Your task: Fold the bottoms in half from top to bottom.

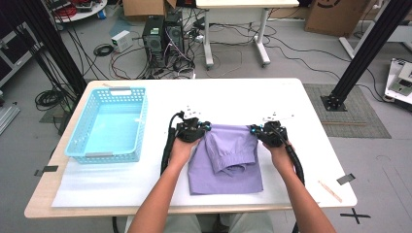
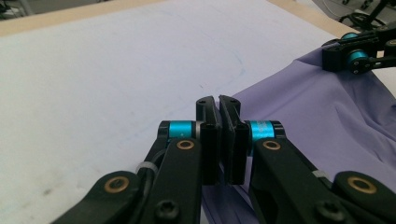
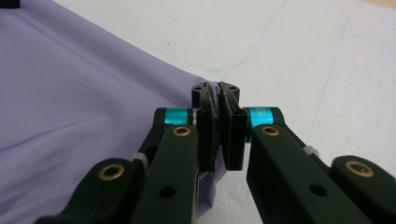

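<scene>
Two grippers are seen clamped on a purple garment (image 1: 226, 160) spread on a white table (image 1: 301, 111). From the high view, the left gripper (image 1: 192, 127) is held at the garment's far left corner and the right gripper (image 1: 268, 130) at its far right corner, with a blue basket (image 1: 109, 124) standing well apart at the table's left. Cloth pinched between closed jaws is made out in the gripper views. In the left gripper view, its jaws (image 2: 217, 108) are shut at the cloth's edge, the other gripper being visible farther off. In the right gripper view, purple fabric (image 3: 70, 93) is nipped between the shut pads (image 3: 215, 95).
</scene>
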`<state>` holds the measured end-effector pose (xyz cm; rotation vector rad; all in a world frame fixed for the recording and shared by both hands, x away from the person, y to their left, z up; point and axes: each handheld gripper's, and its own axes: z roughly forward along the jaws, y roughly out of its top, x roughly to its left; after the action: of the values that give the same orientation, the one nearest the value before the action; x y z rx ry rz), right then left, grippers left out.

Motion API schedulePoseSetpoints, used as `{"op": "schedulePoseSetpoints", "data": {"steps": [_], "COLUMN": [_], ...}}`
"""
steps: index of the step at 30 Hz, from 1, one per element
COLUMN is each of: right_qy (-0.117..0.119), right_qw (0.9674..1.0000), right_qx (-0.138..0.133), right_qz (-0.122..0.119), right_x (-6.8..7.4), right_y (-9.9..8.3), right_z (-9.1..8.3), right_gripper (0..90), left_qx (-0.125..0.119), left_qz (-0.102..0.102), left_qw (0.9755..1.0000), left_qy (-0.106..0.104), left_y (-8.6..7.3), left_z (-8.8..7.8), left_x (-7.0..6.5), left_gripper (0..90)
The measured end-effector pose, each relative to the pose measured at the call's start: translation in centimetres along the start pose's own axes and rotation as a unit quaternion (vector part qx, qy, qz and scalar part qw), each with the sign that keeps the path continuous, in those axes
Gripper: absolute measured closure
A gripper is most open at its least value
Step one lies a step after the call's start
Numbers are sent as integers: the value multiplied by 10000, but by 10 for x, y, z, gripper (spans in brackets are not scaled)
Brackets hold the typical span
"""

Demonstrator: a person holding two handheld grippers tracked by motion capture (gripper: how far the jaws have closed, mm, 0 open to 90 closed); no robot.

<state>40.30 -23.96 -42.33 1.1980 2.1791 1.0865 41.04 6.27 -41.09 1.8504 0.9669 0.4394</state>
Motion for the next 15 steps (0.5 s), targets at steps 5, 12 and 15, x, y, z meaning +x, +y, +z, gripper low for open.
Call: {"op": "schedulePoseSetpoints", "data": {"steps": [5, 12, 15], "right_qy": [-42, -181, 125], "right_qw": [10000, 9998, 9996], "right_qx": [-79, 44, -206], "right_qz": [-40, 27, 154], "right_x": [-3, -5, -2], "right_y": [14, 15, 15], "right_z": [12, 22, 10], "right_gripper": [867, 648, 559], "left_qx": [-108, -280, -427], "left_qz": [-211, -494, -588], "left_qw": [9996, 9976, 9968], "left_qy": [168, 394, 345], "left_y": [-5, -11, -19], "left_z": [9, 3, -10], "left_x": [12, 21, 24], "left_gripper": [868, 589, 530]}}
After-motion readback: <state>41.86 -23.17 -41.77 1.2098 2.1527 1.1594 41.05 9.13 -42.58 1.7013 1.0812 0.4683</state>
